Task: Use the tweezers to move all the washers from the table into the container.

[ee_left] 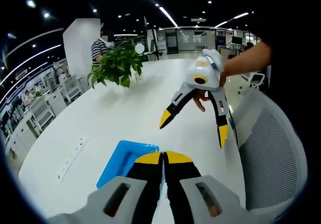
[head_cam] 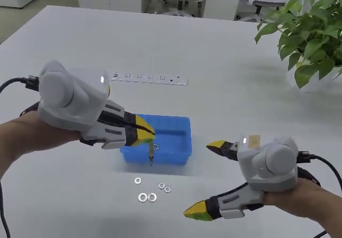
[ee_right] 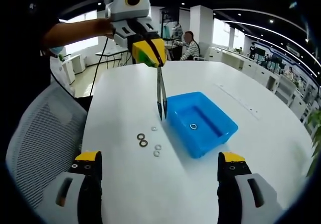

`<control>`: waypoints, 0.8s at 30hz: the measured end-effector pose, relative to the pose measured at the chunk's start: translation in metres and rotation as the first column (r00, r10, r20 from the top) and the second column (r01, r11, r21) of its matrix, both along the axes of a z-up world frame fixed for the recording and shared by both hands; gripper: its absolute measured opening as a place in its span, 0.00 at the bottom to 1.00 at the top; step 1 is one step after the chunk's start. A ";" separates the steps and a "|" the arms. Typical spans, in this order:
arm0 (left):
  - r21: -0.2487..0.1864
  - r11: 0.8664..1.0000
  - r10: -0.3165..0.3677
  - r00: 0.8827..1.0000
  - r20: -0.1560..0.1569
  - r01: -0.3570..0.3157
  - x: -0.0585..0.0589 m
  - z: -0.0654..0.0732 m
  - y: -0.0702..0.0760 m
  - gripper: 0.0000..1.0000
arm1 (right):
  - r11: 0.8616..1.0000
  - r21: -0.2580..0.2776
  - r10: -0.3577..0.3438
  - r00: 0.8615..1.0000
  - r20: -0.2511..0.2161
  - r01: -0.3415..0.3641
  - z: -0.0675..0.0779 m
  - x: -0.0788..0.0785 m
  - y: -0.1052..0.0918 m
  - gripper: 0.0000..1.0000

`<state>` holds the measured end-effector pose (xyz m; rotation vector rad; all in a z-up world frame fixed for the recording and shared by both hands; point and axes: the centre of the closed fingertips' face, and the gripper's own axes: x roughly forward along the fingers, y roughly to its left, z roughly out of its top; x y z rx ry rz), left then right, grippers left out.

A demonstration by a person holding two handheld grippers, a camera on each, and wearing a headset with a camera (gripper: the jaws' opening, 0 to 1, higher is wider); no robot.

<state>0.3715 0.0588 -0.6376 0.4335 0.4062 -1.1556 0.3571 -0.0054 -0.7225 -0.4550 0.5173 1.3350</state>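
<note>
Tweezers of thin grey metal (head_cam: 150, 153) hang tips-down from the left claw (head_cam: 144, 133), whose yellow-tipped jaws are pressed together on the upper end of the tool. The tips sit just by the near wall of the blue rectangular plastic container (head_cam: 181, 123), above the white desk (head_cam: 80, 40). The right claw (head_cam: 202, 178) is spread wide and carries nothing, off to the side and well apart from the work. Five small silver metal washers (head_cam: 142, 197) lie loose on the desk just in front of the container, two of them side by side and seemingly touching, and a lone washer (ee_right: 193, 126) lies inside on the blue floor. The step in hand looks to be going down for another washer. I would bring the tips nearly upright over one of the single washers rather than the pair, nip its rim or thread one tip through the hole, and lift only when the grip looks sure, since a flat ring on a smooth top will likely slide or flip. The container wall stands near the washers and must be cleared on the way across. Whether the tweezer tips are apart or closed cannot be told. Farther off lie a long white power strip (head_cam: 149, 78) and a leafy green potted plant (head_cam: 310, 30), neither in the way. A grey mesh chair (ee_right: 45, 133) stands at the desk edge.
</note>
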 end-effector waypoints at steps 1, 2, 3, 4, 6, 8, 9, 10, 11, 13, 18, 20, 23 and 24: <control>-0.001 1.000 -0.001 1.000 -0.002 0.001 -0.001 -0.001 -0.001 0.05 | 1.000 -0.001 0.001 1.000 0.000 -0.001 -0.001 0.000 0.000 0.97; -0.002 1.000 -0.002 1.000 -0.004 0.002 -0.003 -0.002 -0.001 0.05 | 1.000 -0.003 0.002 1.000 0.000 -0.002 -0.001 -0.001 0.000 0.97; -0.002 1.000 -0.003 1.000 -0.008 0.003 -0.004 -0.004 -0.002 0.05 | 1.000 -0.005 0.002 1.000 -0.004 -0.002 -0.002 -0.001 0.000 0.97; -0.001 1.000 -0.005 1.000 -0.009 0.005 -0.005 -0.005 -0.003 0.05 | 1.000 -0.005 0.003 1.000 -0.005 -0.003 -0.003 -0.002 0.000 0.97; -0.001 1.000 -0.010 1.000 -0.014 0.010 -0.008 -0.008 -0.005 0.05 | 1.000 -0.005 0.006 1.000 -0.006 -0.006 -0.004 -0.003 0.000 0.97; 0.001 1.000 -0.016 1.000 -0.020 0.016 -0.010 -0.011 -0.007 0.05 | 1.000 -0.006 0.009 1.000 -0.010 -0.009 -0.005 -0.005 0.001 0.96; 0.002 1.000 -0.018 1.000 -0.022 0.018 -0.011 -0.012 -0.008 0.05 | 1.000 -0.005 0.010 1.000 -0.010 -0.011 -0.005 -0.006 0.001 0.96; 0.004 1.000 -0.020 1.000 -0.023 0.020 -0.012 -0.013 -0.009 0.05 | 1.000 -0.005 0.013 1.000 -0.013 -0.013 -0.006 -0.006 0.001 0.96; 0.006 1.000 -0.022 0.999 -0.026 0.022 -0.013 -0.014 -0.009 0.05 | 1.000 -0.006 0.015 1.000 -0.014 -0.015 -0.006 -0.007 0.002 0.95; 0.008 1.000 -0.025 0.999 -0.030 0.025 -0.014 -0.016 -0.011 0.05 | 1.000 -0.008 0.025 1.000 -0.013 -0.025 -0.007 -0.008 0.002 0.94; 0.008 0.999 -0.031 0.999 -0.041 0.031 -0.018 -0.020 -0.013 0.05 | 0.999 -0.008 0.050 0.999 -0.013 -0.050 -0.009 -0.012 0.004 0.91; 0.007 0.999 -0.032 0.998 -0.046 0.033 -0.019 -0.022 -0.013 0.05 | 0.998 -0.008 0.058 0.998 -0.012 -0.058 -0.009 -0.013 0.005 0.90; 0.010 0.999 -0.034 0.998 -0.056 0.035 -0.021 -0.025 -0.014 0.05 | 0.998 -0.014 0.067 0.998 -0.014 -0.067 -0.011 -0.015 0.006 0.89; 0.009 0.999 -0.034 0.998 -0.058 0.035 -0.022 -0.026 -0.014 0.05 | 0.998 -0.015 0.067 0.998 -0.016 -0.067 -0.012 -0.015 0.006 0.89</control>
